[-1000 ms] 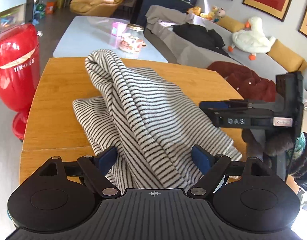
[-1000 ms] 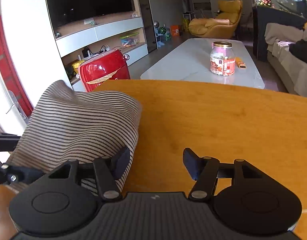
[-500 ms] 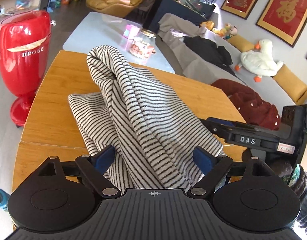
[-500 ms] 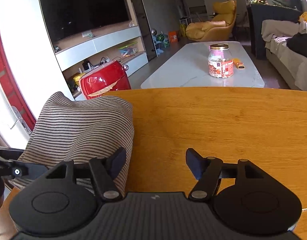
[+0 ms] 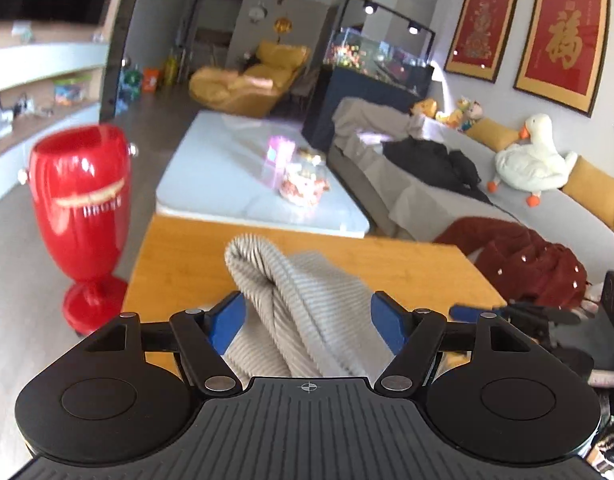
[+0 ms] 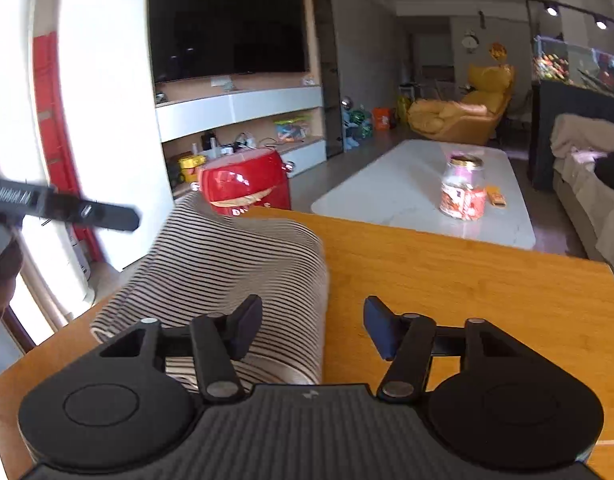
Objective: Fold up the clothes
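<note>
A black-and-white striped garment [image 5: 303, 308] lies bunched on the wooden table [image 5: 179, 256]. My left gripper [image 5: 307, 320] is open, its blue pads either side of the raised fold, with no grip on it. The view is motion-blurred. In the right wrist view the garment [image 6: 235, 264] lies on the table's left part. My right gripper [image 6: 313, 326] is open over the garment's right edge, the left finger [image 6: 247, 320] above cloth, the right finger over bare wood. The right gripper [image 5: 507, 314] shows in the left wrist view at right. The left gripper's finger [image 6: 87, 212] shows at left.
A red appliance [image 5: 83, 208] stands on the floor left of the table. A white coffee table [image 6: 419, 188] with a jar [image 6: 463, 192] lies beyond the far edge. A grey sofa [image 5: 435, 200] with a red coat [image 5: 535, 264] runs along the right.
Both grippers have lifted and tilted up, so more of the room shows. The striped garment now sits lower and smaller in the left view. Both grippers stay open.
</note>
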### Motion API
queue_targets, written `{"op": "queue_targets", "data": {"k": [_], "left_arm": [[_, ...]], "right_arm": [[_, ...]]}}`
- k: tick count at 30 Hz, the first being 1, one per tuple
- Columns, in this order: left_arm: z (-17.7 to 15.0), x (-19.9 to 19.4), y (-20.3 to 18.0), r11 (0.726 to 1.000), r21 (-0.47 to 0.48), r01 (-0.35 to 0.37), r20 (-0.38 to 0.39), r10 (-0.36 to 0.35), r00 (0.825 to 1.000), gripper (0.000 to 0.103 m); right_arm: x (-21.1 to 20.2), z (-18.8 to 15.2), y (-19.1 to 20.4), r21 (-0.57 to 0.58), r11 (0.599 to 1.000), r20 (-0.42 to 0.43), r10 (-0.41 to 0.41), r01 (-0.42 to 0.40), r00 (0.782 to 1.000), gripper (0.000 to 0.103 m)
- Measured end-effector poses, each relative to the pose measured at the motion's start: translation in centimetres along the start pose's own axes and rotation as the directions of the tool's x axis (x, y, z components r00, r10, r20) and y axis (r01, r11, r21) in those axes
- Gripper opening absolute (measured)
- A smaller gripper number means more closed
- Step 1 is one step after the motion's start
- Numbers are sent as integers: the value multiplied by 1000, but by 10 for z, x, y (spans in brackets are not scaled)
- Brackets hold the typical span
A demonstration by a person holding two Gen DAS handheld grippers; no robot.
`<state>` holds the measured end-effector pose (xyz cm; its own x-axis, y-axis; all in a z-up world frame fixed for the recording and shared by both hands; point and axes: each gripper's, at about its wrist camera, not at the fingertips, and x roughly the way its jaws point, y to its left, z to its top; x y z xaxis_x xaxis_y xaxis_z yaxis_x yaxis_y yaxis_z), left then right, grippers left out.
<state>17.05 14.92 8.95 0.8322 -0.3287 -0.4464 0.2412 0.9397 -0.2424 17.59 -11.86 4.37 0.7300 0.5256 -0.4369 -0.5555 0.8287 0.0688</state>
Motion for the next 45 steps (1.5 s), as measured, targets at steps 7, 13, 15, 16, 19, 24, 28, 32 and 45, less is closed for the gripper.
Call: {"op": "queue_targets", "data": {"k": [7, 13, 15, 16, 19, 24, 28, 32, 45], "left_arm": [[4, 87, -14, 987, 150, -53, -161, 77, 984, 59], [-17, 98, 1, 988, 147, -37, -167, 62, 984, 61], [-20, 96, 2, 988, 151, -37, -161, 61, 985, 61], [-21, 96, 3, 988, 151, -35, -158, 59, 986, 61], [-23, 94, 7, 991, 133, -26, -153, 47, 987, 61], [-23, 91, 10, 994, 104, -26, -145, 41, 989, 62], [-19, 58, 31, 997, -75, -36, -89, 29, 996, 69], [-39, 9, 53, 980, -195, -40, -49, 31, 998, 86], [-90, 14, 66, 929, -363, 78, -175, -150, 973, 42]], "right_arm": [[44, -6, 69, -136, 982, -140, 114, -133, 984, 49], [35, -5, 79, -218, 970, -128, 80, -107, 989, 48], [28, -9, 93, -303, 951, -93, 44, -70, 995, 48], [25, -11, 99, -334, 941, -74, 32, -55, 997, 48], [16, -18, 112, -390, 921, -26, 10, -20, 1000, 48], [15, -18, 108, -325, 946, -38, 13, -25, 999, 49], [9, -20, 95, -320, 947, -59, -14, -6, 998, 70], [-11, -21, 94, -321, 947, -43, -13, -2, 999, 76], [27, -10, 89, -242, 970, -46, 6, -17, 999, 42]]}}
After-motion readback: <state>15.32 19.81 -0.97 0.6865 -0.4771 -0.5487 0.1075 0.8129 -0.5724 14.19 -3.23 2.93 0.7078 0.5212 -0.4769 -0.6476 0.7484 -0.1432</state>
